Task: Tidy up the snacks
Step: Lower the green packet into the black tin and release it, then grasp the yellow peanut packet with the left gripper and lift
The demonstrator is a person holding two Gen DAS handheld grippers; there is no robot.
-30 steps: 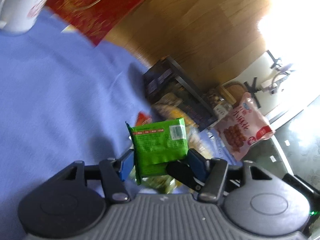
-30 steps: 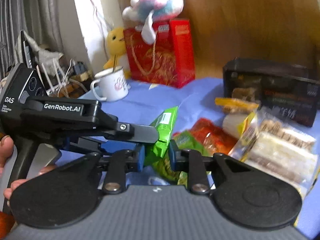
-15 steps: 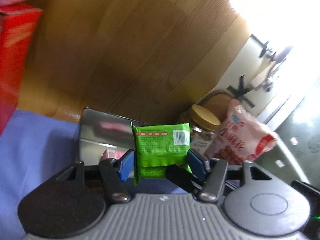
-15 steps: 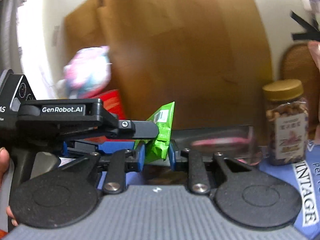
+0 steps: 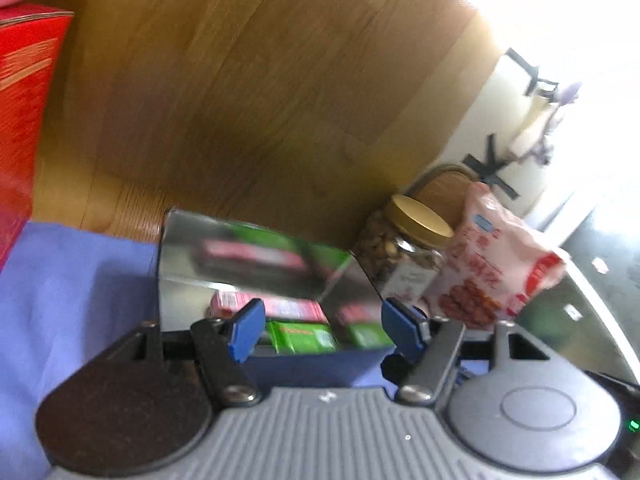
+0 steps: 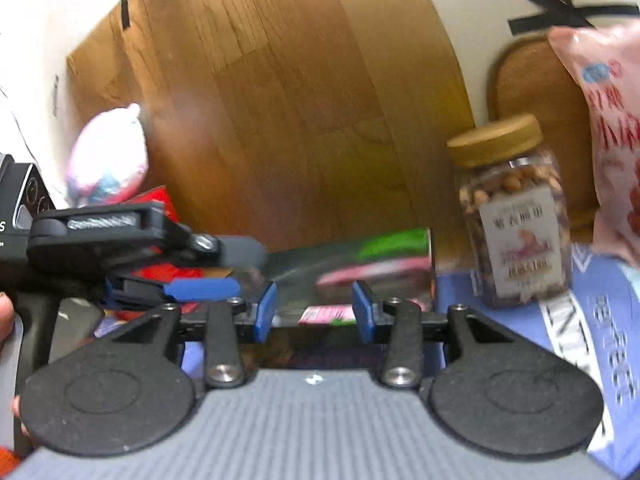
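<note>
A shiny metal box (image 5: pixel 256 248) stands open on the blue cloth. Inside lie a green snack packet (image 5: pixel 302 338) and a pink packet (image 5: pixel 280 306). My left gripper (image 5: pixel 320 330) is open and empty just above the box's near edge. My right gripper (image 6: pixel 315 311) is open and empty in front of the same box (image 6: pixel 352 264), with a bit of the pink packet (image 6: pixel 320 315) showing between its fingers. The left gripper's body (image 6: pixel 120 240) shows at the left of the right wrist view.
A nut jar (image 5: pixel 404 248) with a gold lid and a pink snack bag (image 5: pixel 496 272) stand right of the box; both also show in the right wrist view, jar (image 6: pixel 516 220) and bag (image 6: pixel 608 128). A red gift bag (image 5: pixel 24 92) is at far left. A wooden panel stands behind.
Both grippers held the green packet half a second ago. Both have opened, and the green packet now lies in the metal box.
</note>
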